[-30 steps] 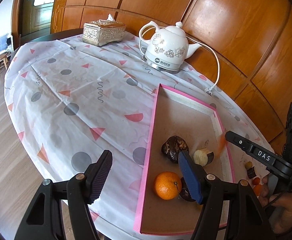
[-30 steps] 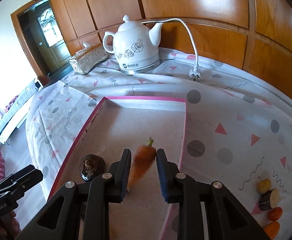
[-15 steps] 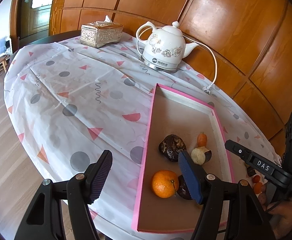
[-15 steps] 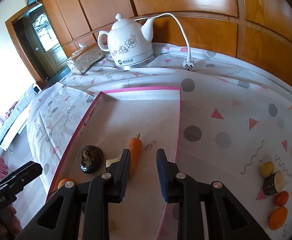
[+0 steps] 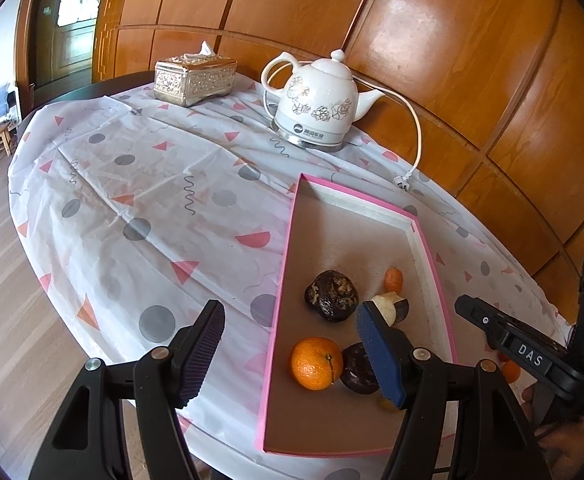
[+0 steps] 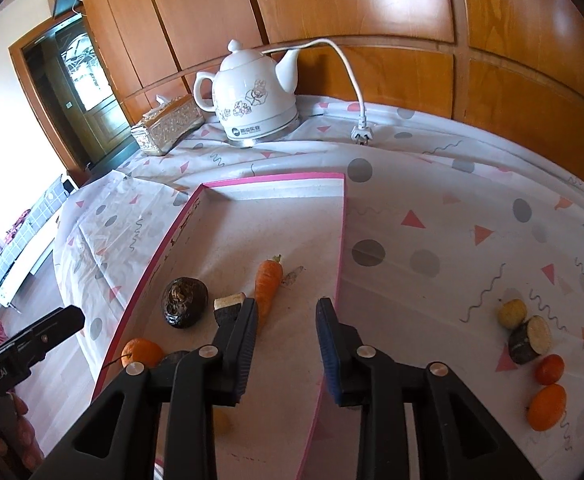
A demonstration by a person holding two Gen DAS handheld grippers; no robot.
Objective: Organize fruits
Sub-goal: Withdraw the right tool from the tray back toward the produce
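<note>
The carrot (image 6: pixel 268 283) lies free in the pink tray (image 6: pixel 342 240), mid-frame, just above the right gripper (image 6: pixel 287 320), whose empty jaws are opening. The left gripper (image 5: pixel 292 344) stands spread, empty.

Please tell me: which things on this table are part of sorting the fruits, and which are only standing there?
Part of the job: pink tray; carrot and orange inside it; the pieces still on the cloth, such as the small orange.

Only standing there: kettle, tissue box, plug.
</note>
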